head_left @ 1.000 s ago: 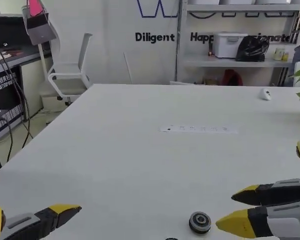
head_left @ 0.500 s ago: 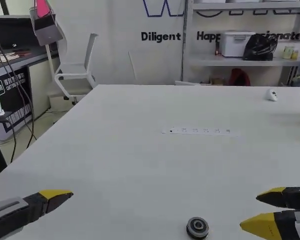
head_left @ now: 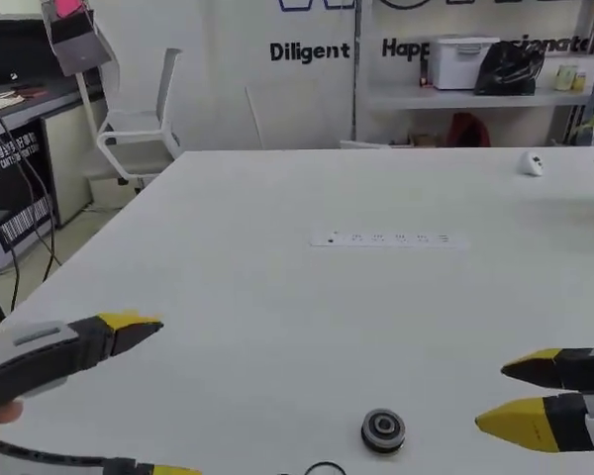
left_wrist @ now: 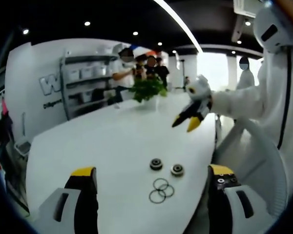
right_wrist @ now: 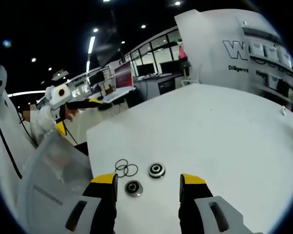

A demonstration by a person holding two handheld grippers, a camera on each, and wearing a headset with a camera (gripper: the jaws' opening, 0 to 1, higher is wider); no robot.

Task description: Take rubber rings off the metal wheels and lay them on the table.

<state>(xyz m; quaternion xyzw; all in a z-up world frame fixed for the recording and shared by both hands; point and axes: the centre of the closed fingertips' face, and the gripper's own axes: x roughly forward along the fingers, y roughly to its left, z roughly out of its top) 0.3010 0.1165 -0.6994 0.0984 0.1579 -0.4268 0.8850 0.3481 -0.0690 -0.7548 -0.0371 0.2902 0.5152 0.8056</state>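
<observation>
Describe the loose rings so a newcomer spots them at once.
On the white table, near the edge by the person, sit two metal wheels. Beside them lie the rings: thin black hoops overlapping flat, not thick discs like the wheels.

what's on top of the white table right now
Two metal wheels, three overlapping rubber rings, a socket strip, a potted plant. Whether the wheels carry rings is too small to tell.

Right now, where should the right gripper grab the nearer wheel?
Across its outer rim, coming down from above: the wheel looks to lie flat on the table, hub up, so the rim gives two opposite sides. The right gripper is open.
</observation>
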